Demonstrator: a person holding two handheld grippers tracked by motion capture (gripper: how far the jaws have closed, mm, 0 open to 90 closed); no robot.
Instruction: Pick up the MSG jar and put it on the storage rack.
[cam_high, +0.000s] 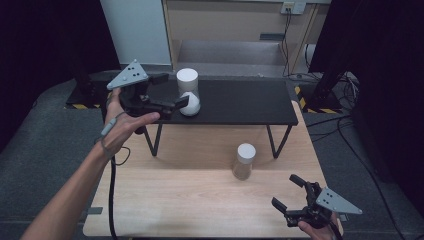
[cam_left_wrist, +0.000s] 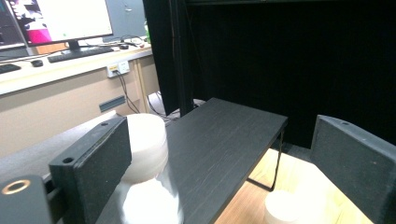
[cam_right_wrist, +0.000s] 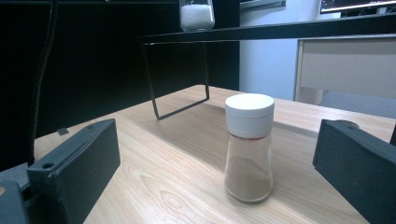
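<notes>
On the black shelf (cam_high: 240, 102), the left hand-held gripper (cam_high: 176, 102) gapes beside a white-filled shaker (cam_high: 188, 92), ungrasped; the right hand-held gripper (cam_high: 286, 192) gapes short of the brown shaker (cam_high: 244, 161).

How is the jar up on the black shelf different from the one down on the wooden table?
The shelf jar stands on the black shelf, beside the left tool; the table jar stands on the wooden table, apart from the right tool. The shelf jar holds white grains; the table jar holds brown powder. Both are upright, clear, with white caps.
</notes>
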